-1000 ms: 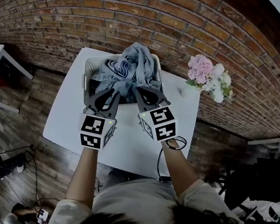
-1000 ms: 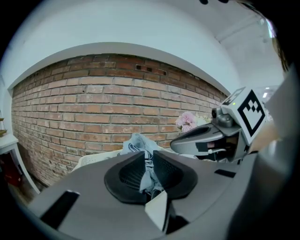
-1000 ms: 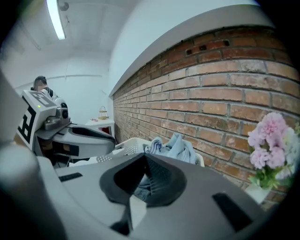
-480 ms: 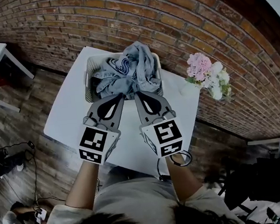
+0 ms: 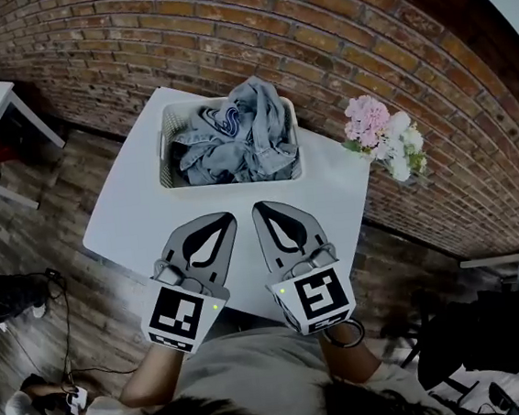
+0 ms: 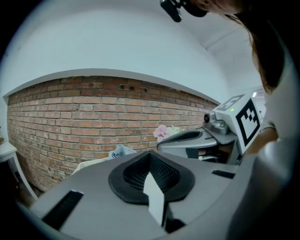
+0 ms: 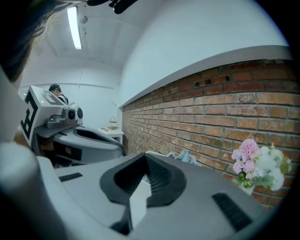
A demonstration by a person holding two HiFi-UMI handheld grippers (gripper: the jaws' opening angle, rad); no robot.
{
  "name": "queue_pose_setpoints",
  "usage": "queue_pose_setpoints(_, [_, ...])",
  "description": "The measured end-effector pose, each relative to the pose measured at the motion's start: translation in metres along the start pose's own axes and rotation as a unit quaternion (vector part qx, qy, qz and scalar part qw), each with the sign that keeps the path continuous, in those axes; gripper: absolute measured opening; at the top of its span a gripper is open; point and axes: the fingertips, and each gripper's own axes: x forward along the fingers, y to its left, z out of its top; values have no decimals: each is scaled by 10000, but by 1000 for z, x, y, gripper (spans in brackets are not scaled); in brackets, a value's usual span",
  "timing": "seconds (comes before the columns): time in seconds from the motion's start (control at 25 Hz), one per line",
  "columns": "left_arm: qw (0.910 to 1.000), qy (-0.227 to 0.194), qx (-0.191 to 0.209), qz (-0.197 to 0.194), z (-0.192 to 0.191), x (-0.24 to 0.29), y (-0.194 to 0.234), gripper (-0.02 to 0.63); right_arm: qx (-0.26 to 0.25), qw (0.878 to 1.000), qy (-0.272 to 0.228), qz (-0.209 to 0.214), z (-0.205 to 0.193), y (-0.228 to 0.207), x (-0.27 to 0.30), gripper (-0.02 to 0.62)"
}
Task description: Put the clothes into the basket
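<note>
Clothes heaped in basket at twelve o'clock on bench, rising a little above its rim, no garment seen elsewhere on bench; left claw and right claw at six o'clock, both pressed together and empty, well apart from basket; task judged complete.

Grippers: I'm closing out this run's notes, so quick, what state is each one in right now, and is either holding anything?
Left gripper: closed, holding nothing.
Right gripper: closed, holding nothing.
</note>
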Motion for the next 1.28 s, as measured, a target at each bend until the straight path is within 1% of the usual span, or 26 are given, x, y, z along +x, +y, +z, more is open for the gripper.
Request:
queue_pose_setpoints(0.12, [9999,-16,-150,13,0,-10,-13,6,-59,9999,-130,88,6,10,-12,6])
queue_pose_setpoints(0.36, [9991,-178,-354,144,7,-20,-26,6,115,9991,-303,269,12,26,-33,6])
queue_pose_setpoints(0.64, [9988,-285,-315,260,14,-28,-30,6,89,9992,-356,158,14,28,-44,5])
queue_pose_setpoints(0.88, [9987,-269,-379,185,15,-27,-33,6,231,9990,-365,109,13,23,-45,5])
queue_pose_setpoints(1.28, [9981,-310,-503,169,18,-25,-34,6,164,9992,-359,80,11,19,-45,5])
